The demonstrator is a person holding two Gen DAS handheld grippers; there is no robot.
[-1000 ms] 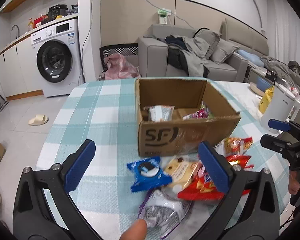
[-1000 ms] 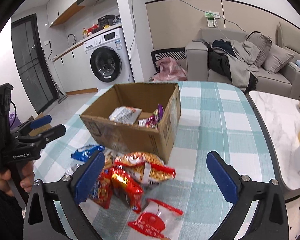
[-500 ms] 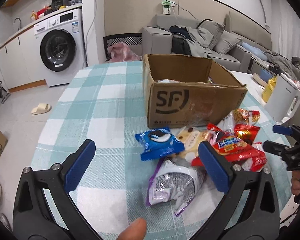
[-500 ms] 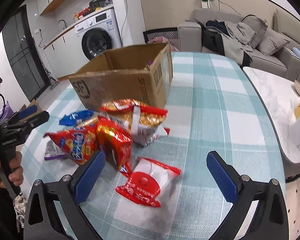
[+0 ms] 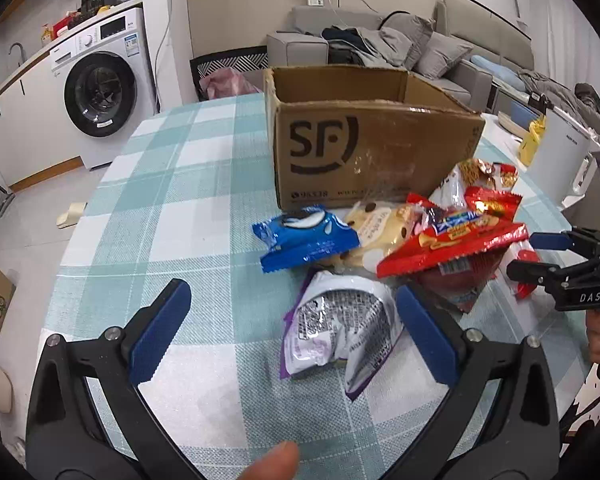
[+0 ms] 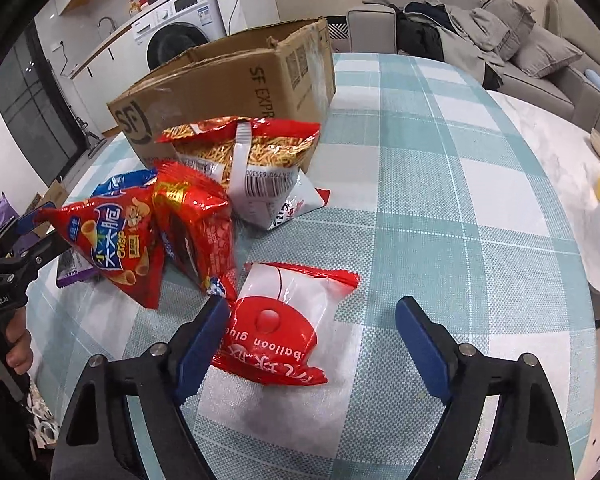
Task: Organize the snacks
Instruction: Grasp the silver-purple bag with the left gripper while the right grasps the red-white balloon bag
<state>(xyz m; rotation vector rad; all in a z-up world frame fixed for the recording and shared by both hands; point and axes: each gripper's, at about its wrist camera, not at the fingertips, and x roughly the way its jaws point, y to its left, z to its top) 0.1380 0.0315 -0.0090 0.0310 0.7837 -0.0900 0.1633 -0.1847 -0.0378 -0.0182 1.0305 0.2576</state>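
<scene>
A brown SF cardboard box [image 5: 376, 140] stands open on the checked table; it also shows in the right wrist view [image 6: 236, 80]. A pile of snack packets lies before it: a blue cookie pack [image 5: 306, 238], a cream pack [image 5: 374, 228], a red crisp bag [image 5: 452, 240], a silver-purple pouch [image 5: 340, 324]. My left gripper [image 5: 292, 328] is open, low over the silver-purple pouch. My right gripper [image 6: 312, 336] is open around a red-and-white packet [image 6: 288, 328]. A noodle-snack bag [image 6: 244, 152] and red bags [image 6: 196, 220] lie beyond it.
The table [image 5: 172, 184] has a teal checked cloth. A white kettle [image 5: 556, 160] stands on a side surface at the right. A washing machine [image 5: 100, 88] and a grey sofa [image 5: 380, 44] are behind the table.
Both grippers have dropped lower and closer to the snack pile. The box's inside is now out of sight. Both jaws stay open.
</scene>
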